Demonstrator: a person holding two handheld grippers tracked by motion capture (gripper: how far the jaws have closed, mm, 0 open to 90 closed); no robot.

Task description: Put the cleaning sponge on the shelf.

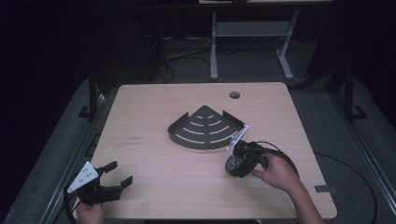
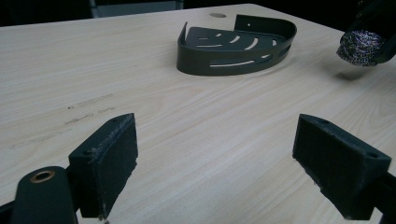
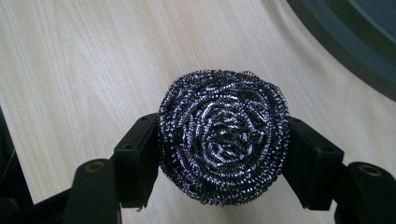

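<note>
Steel wool (image 3: 223, 137) sits closest to the lens in the right gripper view, a round coil of dark metallic strands at the centre of the frame, pinched from both sides by the right gripper (image 3: 223, 158), whose black jaws press into its flanks; the lower ends of the jaws are cut off by the bottom edge. Behind it runs the pale wooden table (image 3: 84, 56), and in the upper right corner a curved dark rim of the corner shelf (image 3: 348, 44) enters, most of it out of frame. From the high view the same scourer (image 1: 233, 163) appears right of centre in the lower half, just below the shelf's (image 1: 205, 128) rounded front edge; whether it rests on the table or hangs slightly above is hard to tell there, though the left gripper view shows a shadow under the scourer (image 2: 360, 45) at the upper right edge, where it is partly cropped and the hand behind it is lost in darkness. At the lower left of the high view the left gripper (image 1: 114, 179) has its jaws wide apart with bare tabletop between them, its holder's hand (image 1: 89, 212) cut by the bottom edge. Room beyond the table is too dark to read
</note>
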